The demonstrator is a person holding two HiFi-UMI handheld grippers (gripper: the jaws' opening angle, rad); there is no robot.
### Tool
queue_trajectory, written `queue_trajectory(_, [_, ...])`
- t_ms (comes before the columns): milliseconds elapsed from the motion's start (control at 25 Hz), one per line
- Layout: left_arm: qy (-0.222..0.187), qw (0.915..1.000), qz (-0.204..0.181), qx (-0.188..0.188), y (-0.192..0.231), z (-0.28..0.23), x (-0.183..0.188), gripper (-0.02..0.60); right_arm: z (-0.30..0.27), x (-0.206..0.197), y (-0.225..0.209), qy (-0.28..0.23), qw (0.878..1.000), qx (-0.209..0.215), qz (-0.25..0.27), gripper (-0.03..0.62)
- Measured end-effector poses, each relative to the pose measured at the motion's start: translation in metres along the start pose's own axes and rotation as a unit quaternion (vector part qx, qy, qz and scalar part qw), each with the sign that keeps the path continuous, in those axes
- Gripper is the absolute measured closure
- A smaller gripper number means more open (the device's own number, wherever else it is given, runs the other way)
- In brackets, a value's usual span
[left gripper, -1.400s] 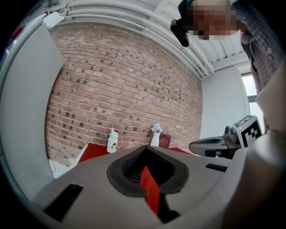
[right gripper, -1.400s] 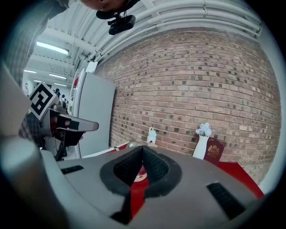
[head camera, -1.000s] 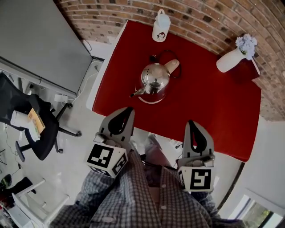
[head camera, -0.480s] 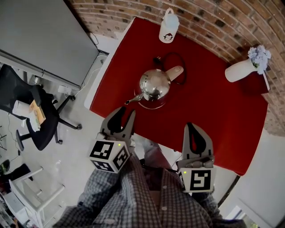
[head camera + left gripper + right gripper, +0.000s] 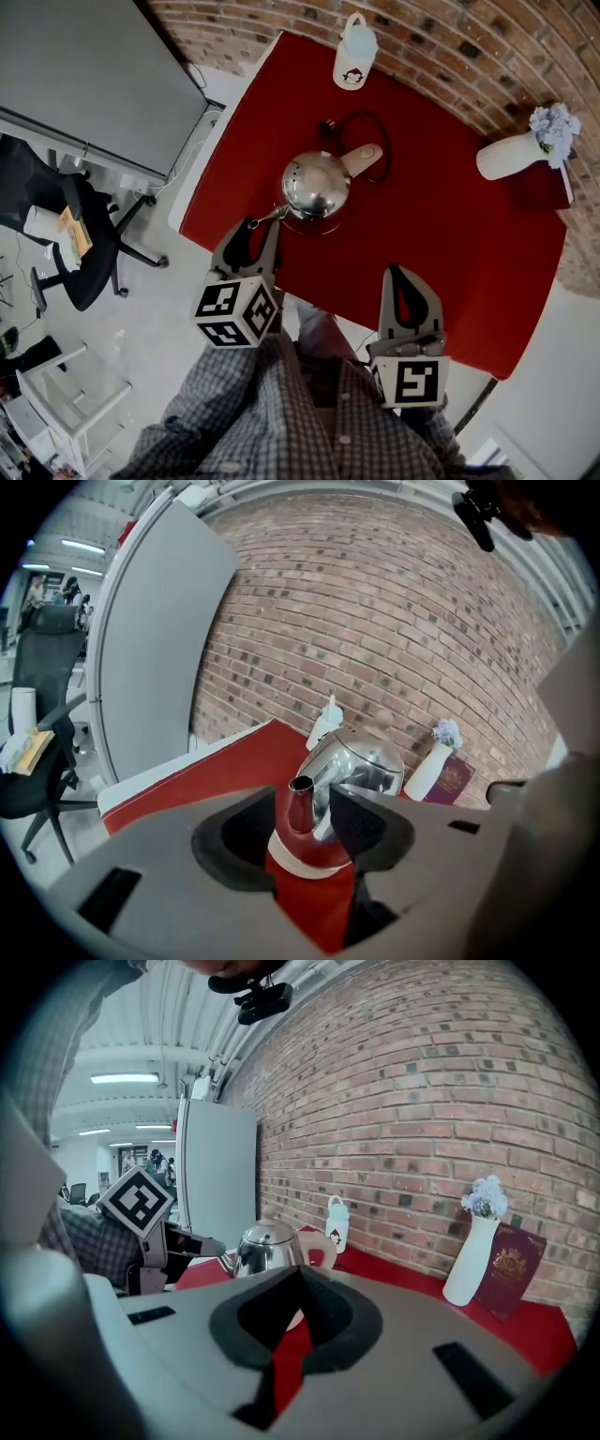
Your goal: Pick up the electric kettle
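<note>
Electric kettle (image 5: 317, 185), bottle (image 5: 354, 52) behind, spout (image 5: 265, 217) between left tongs (image 5: 253, 230) just opening, right tongs (image 5: 398, 270) pressed together

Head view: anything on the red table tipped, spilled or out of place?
Nothing stands out. The kettle sits upright on its base, the white bottle and flower vase stand upright by the brick wall, and the red table shows no spill.

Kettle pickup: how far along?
Done: the left gripper is at the electric kettle; its jaws have just been opening, the spout between them with no pad pressing. In hand: nothing gripped; the right gripper is shut and empty, short of the kettle. To do: close and lift it off its base on the red table.
</note>
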State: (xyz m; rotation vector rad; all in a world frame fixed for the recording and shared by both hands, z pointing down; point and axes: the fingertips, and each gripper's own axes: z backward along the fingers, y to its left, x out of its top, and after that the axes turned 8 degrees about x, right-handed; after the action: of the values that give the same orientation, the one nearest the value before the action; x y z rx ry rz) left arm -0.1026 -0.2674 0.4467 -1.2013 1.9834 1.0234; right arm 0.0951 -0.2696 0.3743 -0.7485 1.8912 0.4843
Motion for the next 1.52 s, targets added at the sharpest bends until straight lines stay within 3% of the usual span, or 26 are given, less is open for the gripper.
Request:
queue_trajectory(160, [-0.018, 0.9996, 0.018, 0.014, 0.002, -0.008, 0.006, 0.422, -0.003, -0.006, -0.005, 0.009, 1.0, 0.0, 0.0, 0.588])
queue_trajectory(320, [-0.023, 0.9992, 0.026, 0.02, 0.006, -0.013, 0.008, 0.502, -0.007, -0.011, -0.012, 0.005, 1.0, -0.004, -0.004, 0.588])
queue_trajectory(600, [-0.026, 0.9994, 0.019, 0.015, 0.013, -0.028, 0.02, 0.502, -0.023, -0.013, -0.038, -0.011, 0.999, -0.036, 0.026, 0.588])
queue_trajectory(840, [-0.03, 0.9992, 0.021, -0.017, 0.017, -0.042, 0.032, 0.503, -0.041, -0.023, -0.066, 0.006, 0.997, -0.069, 0.04, 0.587])
queue_trajectory(1000, [-0.037, 0.9988, 0.023, -0.022, 0.019, -0.049, 0.037, 0.503, -0.059, -0.024, -0.074, 0.008, 0.996, -0.062, 0.059, 0.586])
queue_trajectory(1080, [-0.039, 0.9987, 0.024, -0.022, 0.019, -0.053, 0.04, 0.503, -0.069, -0.026, -0.074, 0.012, 0.996, -0.051, 0.071, 0.501])
queue_trajectory(1200, [-0.041, 0.9986, 0.025, -0.023, 0.019, -0.058, 0.044, 0.503, -0.084, -0.033, -0.068, 0.03, 0.994, -0.033, 0.098, 0.429])
queue_trajectory(1520, [-0.049, 0.9978, 0.032, -0.031, 0.018, -0.062, 0.047, 0.505, -0.112, -0.034, -0.056, 0.039, 0.991, -0.028, 0.128, 0.384])
